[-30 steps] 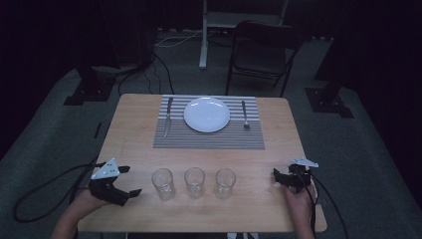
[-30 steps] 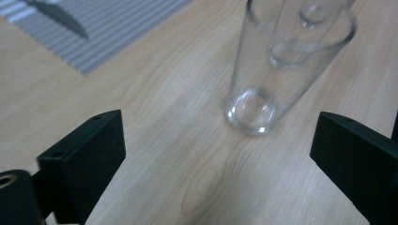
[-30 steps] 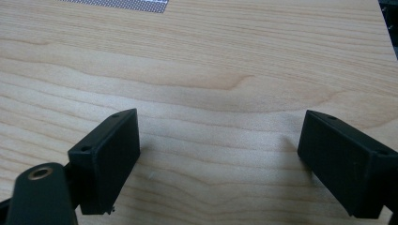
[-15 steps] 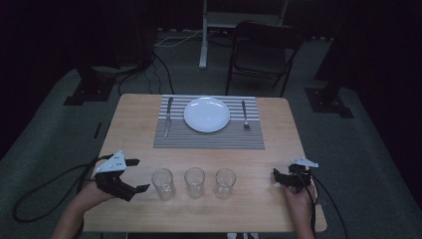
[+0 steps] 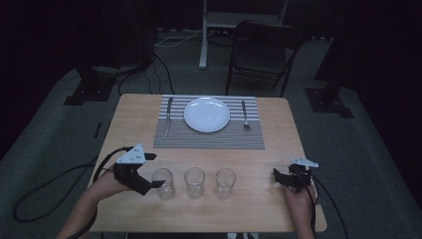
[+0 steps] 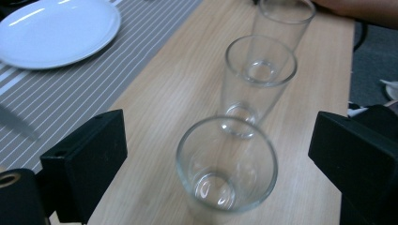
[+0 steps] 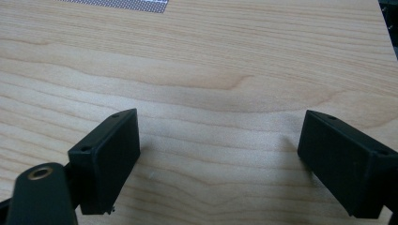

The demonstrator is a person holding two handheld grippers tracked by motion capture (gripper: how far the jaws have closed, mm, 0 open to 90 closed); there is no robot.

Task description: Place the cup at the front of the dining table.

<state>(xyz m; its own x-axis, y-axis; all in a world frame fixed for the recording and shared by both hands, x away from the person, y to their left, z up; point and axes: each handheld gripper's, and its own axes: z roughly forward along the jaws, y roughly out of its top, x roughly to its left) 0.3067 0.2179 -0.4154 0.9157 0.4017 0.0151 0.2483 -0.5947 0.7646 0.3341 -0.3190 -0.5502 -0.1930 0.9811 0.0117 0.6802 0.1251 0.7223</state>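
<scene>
Left gripper (image 6: 220,154): jaws spread wide, straddling nearest clear upright drinking glass (image 6: 226,165), no contact. Right gripper (image 7: 220,164): jaws spread, empty, well apart from glass row.

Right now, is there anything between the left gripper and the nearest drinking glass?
Nothing visible. The left gripper is open, and the nearest glass stands upright between its jaws with bare table on both sides. The other two glasses line up behind it, not in the way.
</scene>
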